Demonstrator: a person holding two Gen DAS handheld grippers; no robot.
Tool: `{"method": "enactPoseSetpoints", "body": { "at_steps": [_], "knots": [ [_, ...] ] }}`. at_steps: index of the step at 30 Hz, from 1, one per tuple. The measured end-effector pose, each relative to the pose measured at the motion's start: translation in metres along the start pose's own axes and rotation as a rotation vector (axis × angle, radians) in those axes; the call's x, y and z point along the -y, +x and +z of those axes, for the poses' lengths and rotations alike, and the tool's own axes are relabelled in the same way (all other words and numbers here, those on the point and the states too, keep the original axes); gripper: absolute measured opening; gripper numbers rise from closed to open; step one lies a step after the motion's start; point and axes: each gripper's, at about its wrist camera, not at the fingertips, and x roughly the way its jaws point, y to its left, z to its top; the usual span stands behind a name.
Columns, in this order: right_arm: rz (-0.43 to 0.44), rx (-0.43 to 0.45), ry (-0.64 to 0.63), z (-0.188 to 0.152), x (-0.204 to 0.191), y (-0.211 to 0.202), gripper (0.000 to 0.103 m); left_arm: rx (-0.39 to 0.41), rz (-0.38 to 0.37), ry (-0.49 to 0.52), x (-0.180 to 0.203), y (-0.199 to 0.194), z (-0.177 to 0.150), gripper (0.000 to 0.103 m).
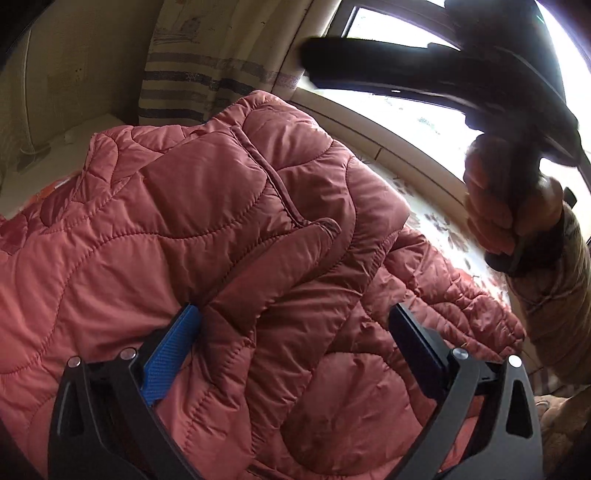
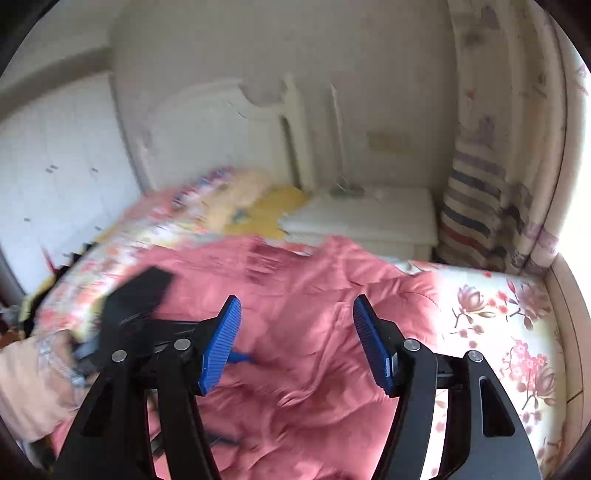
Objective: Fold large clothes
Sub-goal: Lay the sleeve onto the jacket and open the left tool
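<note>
Item: quilted pink jacket (image 1: 229, 229), lying spread on a bed with a floral sheet (image 2: 491, 306).

Left wrist view: left gripper (image 1: 295, 317) low over the jacket, jaws released and spread wide, padded fabric bulging between the blue pad (image 1: 173, 354) and the dark pad without being pressed. A stitched pocket flap (image 1: 273, 177) shows here only. Upper right, blurred: the right gripper (image 1: 424, 70) held by a hand (image 1: 506, 206) in a patterned sleeve, against a bright window (image 1: 406, 33).

Right wrist view: right gripper (image 2: 295, 325) above the jacket, jaws parted, nothing between the blue pads. Seen here only: white nightstand (image 2: 369, 221), headboard (image 2: 221, 129), yellow bedding (image 2: 266, 210) by the pillows. The left gripper appears as a dark blur at the left.

Both views: striped curtain (image 2: 476, 206).
</note>
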Motion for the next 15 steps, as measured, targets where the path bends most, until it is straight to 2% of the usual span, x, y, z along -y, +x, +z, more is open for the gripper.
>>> {"method": "enactPoseSetpoints", "body": {
  "at_steps": [1,3,4,5,6,8,9,10,12,15],
  "knots": [
    [-0.003,-0.032,-0.036,-0.001,-0.004,0.012,0.06,-0.004,0.033,0.023,0.005,0.0,-0.002,0.101],
    [-0.023,-0.113,-0.193,-0.016,-0.024,0.039,0.06,-0.016,0.095,0.075,0.018,0.001,-0.008,0.101],
    [-0.083,-0.216,-0.304,-0.033,-0.035,0.061,0.06,-0.03,0.136,0.112,0.026,0.0,-0.012,0.101],
    [-0.135,-0.274,-0.389,-0.05,-0.04,0.077,0.059,-0.044,0.156,0.138,0.033,-0.002,-0.016,0.101],
    [-0.132,-0.213,-0.386,-0.058,-0.038,0.073,0.059,-0.053,0.158,0.155,0.04,-0.007,-0.02,0.101],
    [-0.099,-0.212,-0.28,-0.056,-0.022,0.073,0.061,-0.034,0.158,0.197,0.05,-0.03,-0.031,0.101],
    [-0.1,-0.205,-0.266,-0.058,-0.017,0.07,0.061,-0.017,0.171,0.22,0.051,-0.044,-0.035,0.101],
    [-0.096,-0.201,-0.257,-0.06,-0.015,0.071,0.061,0.024,0.225,0.21,0.042,-0.067,-0.039,0.101],
    [-0.091,-0.205,-0.248,-0.06,-0.013,0.071,0.061,0.08,0.347,0.083,0.002,-0.105,-0.039,0.101],
    [-0.096,-0.2,-0.247,-0.062,-0.014,0.074,0.062,0.146,0.624,-0.322,-0.097,-0.165,-0.05,0.101]
  ]
}}
